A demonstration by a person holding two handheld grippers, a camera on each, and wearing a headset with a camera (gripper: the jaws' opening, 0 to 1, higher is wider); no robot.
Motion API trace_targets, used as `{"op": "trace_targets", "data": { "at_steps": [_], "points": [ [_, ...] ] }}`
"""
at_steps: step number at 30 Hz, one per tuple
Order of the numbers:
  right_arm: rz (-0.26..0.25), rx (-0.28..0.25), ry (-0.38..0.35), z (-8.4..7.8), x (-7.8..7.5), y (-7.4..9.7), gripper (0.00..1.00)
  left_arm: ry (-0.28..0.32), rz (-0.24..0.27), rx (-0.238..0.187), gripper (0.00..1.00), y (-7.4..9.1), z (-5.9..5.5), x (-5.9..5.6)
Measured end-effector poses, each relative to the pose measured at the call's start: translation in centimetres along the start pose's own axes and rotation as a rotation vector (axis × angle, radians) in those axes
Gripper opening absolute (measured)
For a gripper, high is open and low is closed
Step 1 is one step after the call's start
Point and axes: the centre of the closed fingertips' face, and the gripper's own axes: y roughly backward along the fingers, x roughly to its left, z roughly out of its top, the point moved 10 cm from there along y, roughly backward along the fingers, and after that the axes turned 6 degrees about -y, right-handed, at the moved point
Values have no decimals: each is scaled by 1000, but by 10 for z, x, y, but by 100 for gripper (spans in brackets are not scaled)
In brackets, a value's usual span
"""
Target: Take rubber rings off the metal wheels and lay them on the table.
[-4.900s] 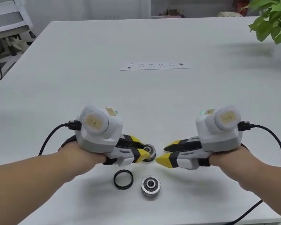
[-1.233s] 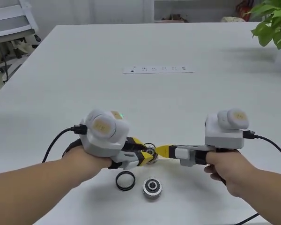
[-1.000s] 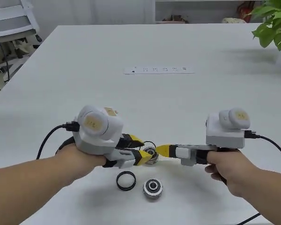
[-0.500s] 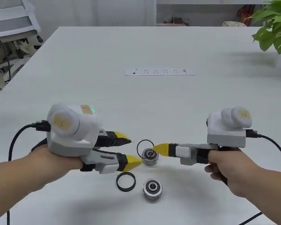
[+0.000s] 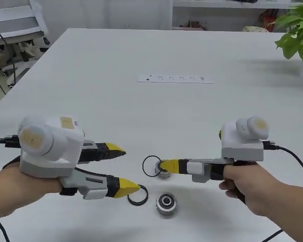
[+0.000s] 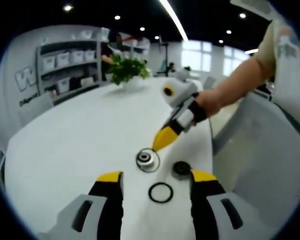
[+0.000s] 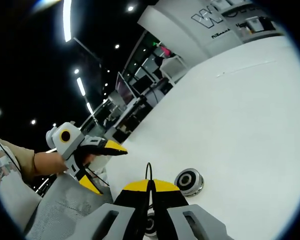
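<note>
Rubber ring (image 5: 144, 166) pinched in right tongs (image 5: 163, 166), wheel (image 5: 165, 174) beneath half-hidden, left tongs (image 5: 131, 169) spread, empty.

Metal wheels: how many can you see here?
2. One wheel sits at the tip of the right gripper, which pinches a ring; the other wheel lies nearer the person, by a loose ring.

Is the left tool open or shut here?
The left tool is open: its yellow-tipped jaws stand wide apart in the left gripper view, a loose rubber ring on the table between them.
</note>
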Motion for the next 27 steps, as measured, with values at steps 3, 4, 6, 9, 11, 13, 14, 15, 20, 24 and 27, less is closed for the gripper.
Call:
{"op": "trace_targets", "data": {
  "at_steps": [3,4,6,9,11,13,14,15,20,24,27],
  "points": [
    [11,21,-2,-3,3,-4,0,4,-2,3,58,4,-4,-2],
    [14,27,-2,-3,3,-5,0,2,-4,8,59,6,-5,-2],
    [21,43,-2,-5,4,-7,0,1,-7,15,61,9,-8,-3],
    [27,65,-4,-8,5,-10,0,9,-6,15,64,14,-10,-4],
    [32,80,-7,-10,6,-13,0,16,-4,12,65,16,-11,-5],
    [35,94,-9,-11,6,-15,0,22,-1,9,65,19,-12,-5],
    [36,104,-8,-12,7,-16,0,23,-1,9,66,20,-13,-5],
    [38,111,-10,-13,7,-17,0,25,1,9,66,21,-13,-6],
    [37,150,-13,-17,7,-24,0,30,8,11,67,24,-15,-6],
    [40,184,-14,-20,7,-29,0,38,12,11,67,26,-17,-5],
    [40,211,-12,-24,7,-32,0,39,12,14,67,27,-18,-6]
  ]
}}
